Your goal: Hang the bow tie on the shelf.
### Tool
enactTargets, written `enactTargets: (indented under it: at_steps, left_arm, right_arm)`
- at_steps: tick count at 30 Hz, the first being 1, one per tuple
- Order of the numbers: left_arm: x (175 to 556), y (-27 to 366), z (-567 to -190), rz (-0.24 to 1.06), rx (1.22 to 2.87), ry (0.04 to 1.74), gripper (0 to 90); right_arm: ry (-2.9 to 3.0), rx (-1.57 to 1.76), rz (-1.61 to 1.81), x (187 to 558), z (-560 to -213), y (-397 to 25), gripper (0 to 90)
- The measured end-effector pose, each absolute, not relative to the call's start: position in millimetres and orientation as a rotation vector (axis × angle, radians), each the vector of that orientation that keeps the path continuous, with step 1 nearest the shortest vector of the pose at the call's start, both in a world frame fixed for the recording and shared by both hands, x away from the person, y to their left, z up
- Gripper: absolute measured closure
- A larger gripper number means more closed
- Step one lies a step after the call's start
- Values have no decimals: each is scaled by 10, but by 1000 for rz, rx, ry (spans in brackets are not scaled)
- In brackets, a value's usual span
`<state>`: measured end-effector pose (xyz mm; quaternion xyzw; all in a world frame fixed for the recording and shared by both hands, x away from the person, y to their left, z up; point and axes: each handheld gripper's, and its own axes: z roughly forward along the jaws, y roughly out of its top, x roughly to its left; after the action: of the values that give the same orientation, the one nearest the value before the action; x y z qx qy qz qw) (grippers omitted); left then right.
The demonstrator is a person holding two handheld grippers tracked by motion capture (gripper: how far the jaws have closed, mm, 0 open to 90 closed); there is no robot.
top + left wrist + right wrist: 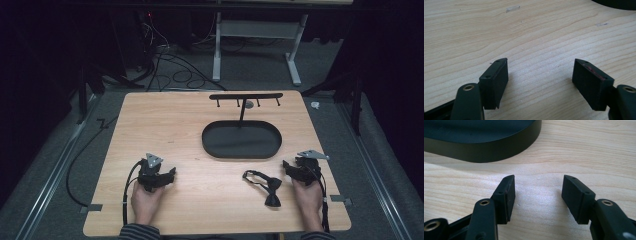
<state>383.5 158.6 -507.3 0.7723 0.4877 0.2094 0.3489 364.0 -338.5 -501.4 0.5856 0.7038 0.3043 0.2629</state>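
Both grippers rest near the bench's [200,150] front edge, left gripper [172,172] and right gripper [286,164] gaping wide (nothing held), the black bow tie [265,186] just beside the right one.

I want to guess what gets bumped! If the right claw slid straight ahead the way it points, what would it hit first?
Probably the black oval tray. The right claw is open over bare table, and the tray's wall lies ahead, a bit to its left. It might just slip past the rim.
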Motion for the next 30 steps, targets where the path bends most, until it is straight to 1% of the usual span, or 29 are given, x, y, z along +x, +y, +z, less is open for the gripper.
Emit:
enactTargets:
  at_steps: [14, 17, 30]
  left_arm:
    - [3836, 1585, -5074, 546, 1999, 1266, 297]
    - [3836, 1584, -5074, 547, 1998, 1268, 297]
    - [3842, 1589, -5072, 550, 1994, 1281, 295]
  right_arm:
    - [1906, 1578, 824, 3636, -5014, -3387, 461]
    - [1909, 1577, 827, 3636, -5013, -3386, 481]
    - [1913, 1571, 828, 3636, -5014, -3383, 479]
